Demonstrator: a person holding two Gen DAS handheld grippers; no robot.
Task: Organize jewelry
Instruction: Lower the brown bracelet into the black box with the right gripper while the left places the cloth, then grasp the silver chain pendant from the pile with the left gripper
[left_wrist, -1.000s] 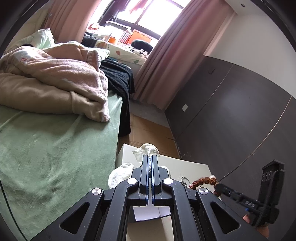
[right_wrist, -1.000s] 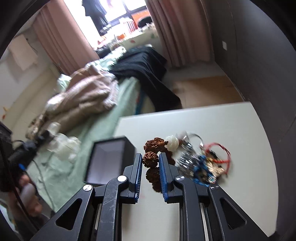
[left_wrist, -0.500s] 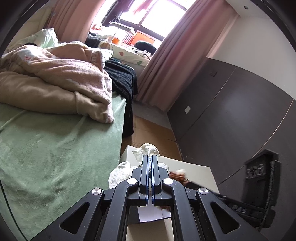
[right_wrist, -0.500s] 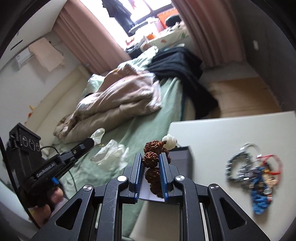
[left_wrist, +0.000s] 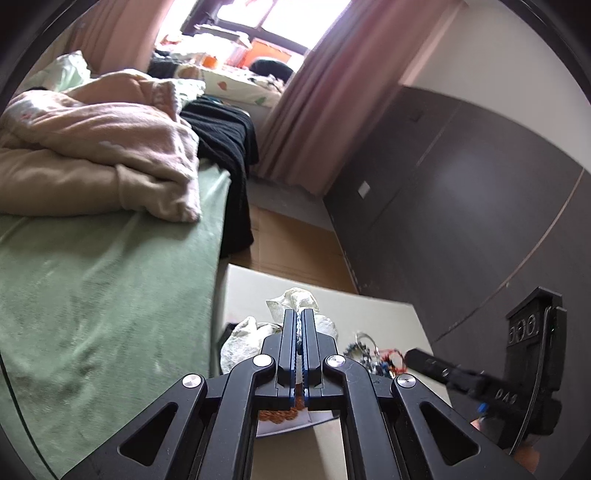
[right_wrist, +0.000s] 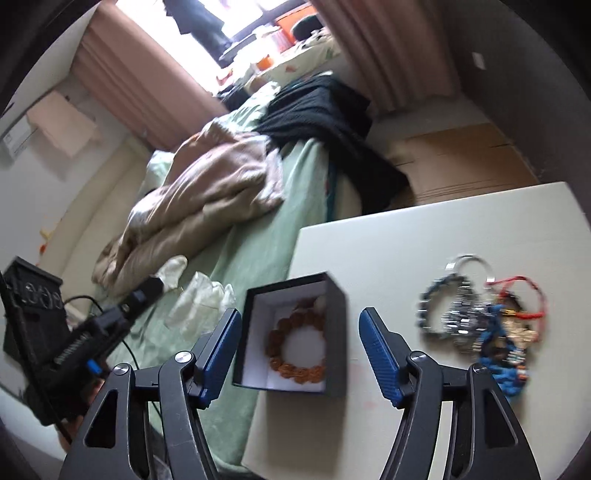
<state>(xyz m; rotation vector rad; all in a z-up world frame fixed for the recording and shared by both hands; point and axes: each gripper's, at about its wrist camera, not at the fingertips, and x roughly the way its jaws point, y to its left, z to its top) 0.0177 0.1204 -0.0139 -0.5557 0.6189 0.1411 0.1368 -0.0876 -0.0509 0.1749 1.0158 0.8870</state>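
**A:** Bedroom, pale surface (right_wrist: 424, 236) pushed against a green-sheeted bed (right_wrist: 258, 243). Nearest the camera, where are the right tongs (right_wrist: 297, 354)?

**B:** Their jaws are opening, one either side of the black gift box (right_wrist: 334, 332) at the surface's left edge, with nothing gripped. The brown bead bracelet (right_wrist: 295, 343) lies coiled inside on the white lining.

**A:** So how do we finish this step well?

**B:** I'd lift straight up and clear before swinging right, so a finger doesn't clip the box wall. The box sits close to the edge and might tip toward the bed.

**A:** And the left tongs (left_wrist: 299, 354)?

**B:** Pressed together on a thin bluish strand; what it is, I can't tell. Crumpled plastic wrapping (left_wrist: 291, 301) bunches around their tips.

**A:** What's left?

**B:** To the right, a tangled pile of bracelets (right_wrist: 484, 317): silver links, blue cord, red string. They're knotted over each other, so picking out one may drag the rest.

**A:** Farther out?

**B:** A beige quilt (right_wrist: 207, 195), black clothing (right_wrist: 325, 110), pink curtains (right_wrist: 384, 51) by the window. None of it is in the way.
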